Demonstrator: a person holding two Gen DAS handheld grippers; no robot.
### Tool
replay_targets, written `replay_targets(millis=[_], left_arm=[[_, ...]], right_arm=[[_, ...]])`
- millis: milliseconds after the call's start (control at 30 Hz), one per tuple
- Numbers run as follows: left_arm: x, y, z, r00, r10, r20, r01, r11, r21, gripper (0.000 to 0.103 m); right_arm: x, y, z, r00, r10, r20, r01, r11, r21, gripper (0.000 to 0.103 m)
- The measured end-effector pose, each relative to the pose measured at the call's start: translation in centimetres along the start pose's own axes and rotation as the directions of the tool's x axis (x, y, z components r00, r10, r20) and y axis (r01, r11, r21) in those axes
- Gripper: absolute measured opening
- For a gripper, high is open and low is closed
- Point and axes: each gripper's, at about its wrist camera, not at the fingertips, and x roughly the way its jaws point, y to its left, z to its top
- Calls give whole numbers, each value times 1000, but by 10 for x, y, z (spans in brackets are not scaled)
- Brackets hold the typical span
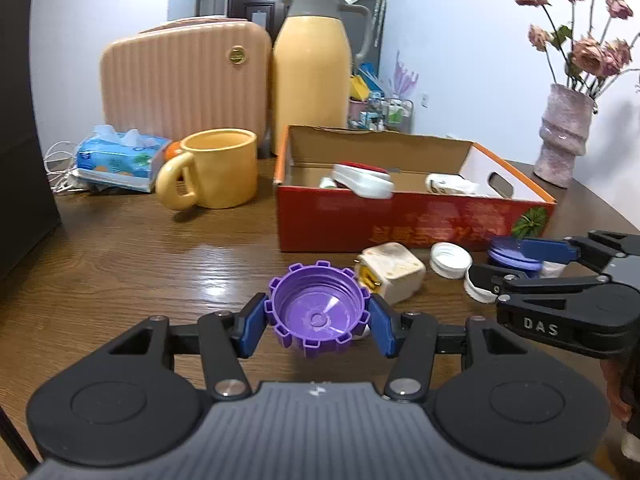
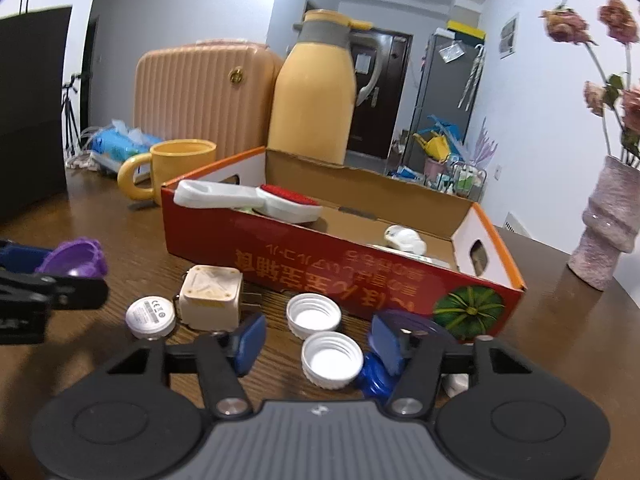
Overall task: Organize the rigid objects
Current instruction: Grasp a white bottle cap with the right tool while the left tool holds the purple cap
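My left gripper [image 1: 318,320] is shut on a purple toothed bottle cap [image 1: 318,312], open side up, just above the wooden table; in the right wrist view the purple cap [image 2: 76,260] shows at the far left. My right gripper [image 2: 318,340] stands open around a white cap [image 2: 332,360], with a gap at its left pad. A blue lid [image 2: 374,378] lies against its right finger. A second white cap [image 2: 314,316], a cream plug adapter [image 2: 210,296] and a round white disc [image 2: 150,316] lie in front of the red cardboard box [image 2: 320,264].
The red box [image 1: 400,220] holds a white-and-red object [image 1: 362,178] and other white items. Behind stand a yellow mug [image 1: 220,168], a yellow jug [image 1: 310,72], a pink case [image 1: 184,80] and a tissue pack [image 1: 120,158]. A vase [image 1: 564,136] stands at the right.
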Motion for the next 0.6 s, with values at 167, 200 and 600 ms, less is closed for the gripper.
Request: replay_targets(millis=[167, 200, 600], left_arm=[[1, 15, 2, 1000, 24, 5, -24, 1000, -19, 54], [1, 18, 3, 1000, 27, 4, -27, 999, -24, 54], [-1, 35, 5, 999, 44, 13, -43, 998, -44, 54]], right_arm=[[19, 7, 8, 999, -4, -45, 3, 1000, -27, 44], [22, 6, 9, 999, -4, -50, 2, 1000, -28, 43], [49, 6, 17, 994, 22, -108, -25, 1000, -19, 42]])
